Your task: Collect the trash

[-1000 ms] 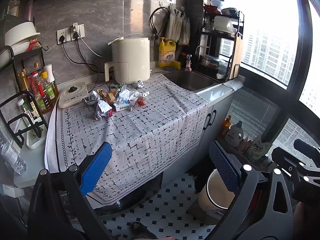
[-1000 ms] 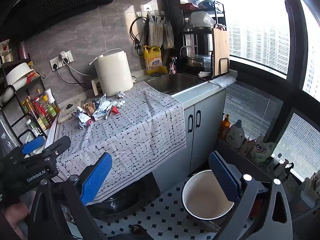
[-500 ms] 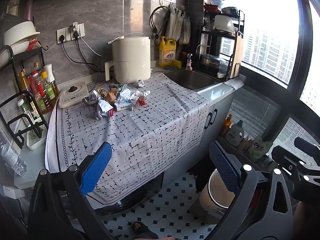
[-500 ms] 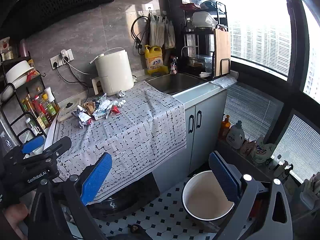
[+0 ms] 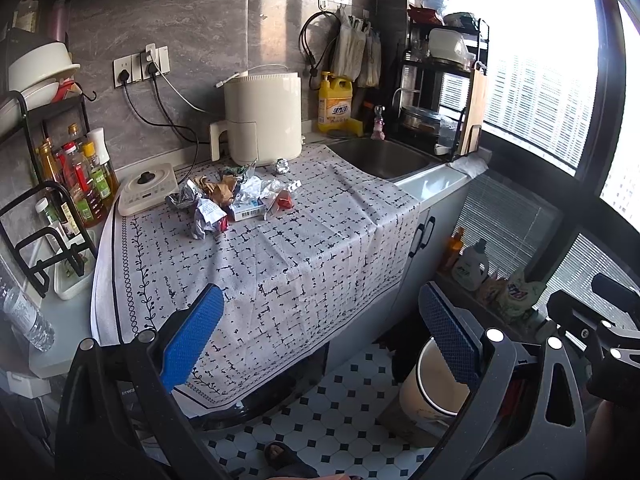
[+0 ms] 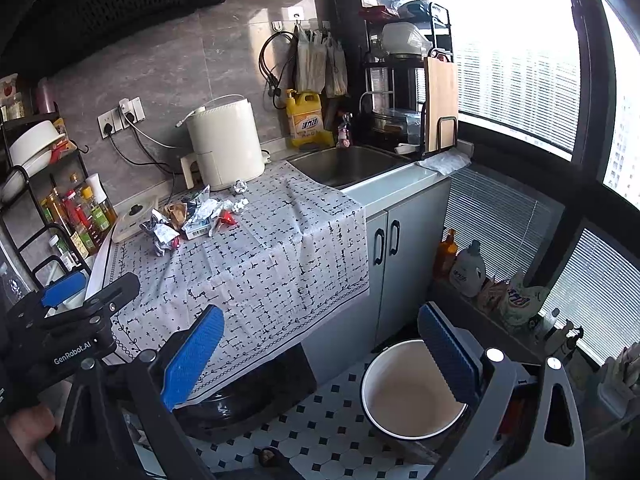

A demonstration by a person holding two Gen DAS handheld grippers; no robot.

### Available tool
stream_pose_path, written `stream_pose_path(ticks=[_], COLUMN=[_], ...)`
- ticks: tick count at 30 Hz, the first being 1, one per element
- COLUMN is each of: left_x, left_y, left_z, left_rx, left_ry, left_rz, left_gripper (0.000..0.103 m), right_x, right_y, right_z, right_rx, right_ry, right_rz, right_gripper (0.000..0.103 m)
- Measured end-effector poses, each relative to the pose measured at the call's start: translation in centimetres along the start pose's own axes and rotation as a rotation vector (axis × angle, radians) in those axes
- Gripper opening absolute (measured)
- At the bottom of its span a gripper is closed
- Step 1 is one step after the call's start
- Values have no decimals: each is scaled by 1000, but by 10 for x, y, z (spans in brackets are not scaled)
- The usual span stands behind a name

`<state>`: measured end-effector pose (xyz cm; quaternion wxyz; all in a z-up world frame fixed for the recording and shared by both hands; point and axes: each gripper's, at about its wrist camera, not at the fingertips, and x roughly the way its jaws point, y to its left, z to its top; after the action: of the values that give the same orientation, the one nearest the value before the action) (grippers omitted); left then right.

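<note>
I have both grippers held back from the counter, above the tiled floor. My left gripper (image 5: 320,340) stands wide open, its blue pads (image 5: 192,338) far apart with nothing between them. My right gripper (image 6: 320,352) is likewise spread wide and holds nothing.

The trash lies in a loose pile (image 5: 236,200) toward the back of the patterned cloth (image 5: 280,264) that covers the counter and hangs over its front edge. In the pile I can identify a crumpled foil wrapper (image 5: 206,216) at the near left, a small flat box with a barcode (image 5: 248,211) beside it, brown crumpled paper (image 5: 222,192) behind, and a red scrap (image 5: 285,201) at the right. A ball of foil (image 5: 282,166) sits apart from the pile, just in front of the cream air fryer (image 5: 262,116).

On the floor, below and to the right of the counter, stands a white bucket (image 6: 412,396) with a dark rim; from the right wrist view its inside looks bare. It is well apart from the pile.

To the left of the cloth sits a white countertop appliance with a knob (image 5: 146,192), touching or overlapping the cloth edge; I cannot tell which. The sink (image 5: 380,158) lies right of the cloth.
</note>
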<state>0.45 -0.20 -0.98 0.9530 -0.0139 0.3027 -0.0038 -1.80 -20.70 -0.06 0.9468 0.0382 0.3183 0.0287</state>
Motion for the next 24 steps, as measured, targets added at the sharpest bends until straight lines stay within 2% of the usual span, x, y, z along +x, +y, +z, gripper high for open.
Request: stream_pose_path(ticks=[11, 24], left_x=[-8, -3], left_y=[0, 0], left_z=[-9, -2], left_rx=[0, -20], left_ry=[5, 18], left_rz=[17, 47], left_gripper=[97, 97], right_x=[-5, -1], right_y=[-5, 2], right_z=[-4, 6], right_rx=[1, -30], right_ry=[3, 2], right_rz=[9, 22], right_gripper=[95, 95])
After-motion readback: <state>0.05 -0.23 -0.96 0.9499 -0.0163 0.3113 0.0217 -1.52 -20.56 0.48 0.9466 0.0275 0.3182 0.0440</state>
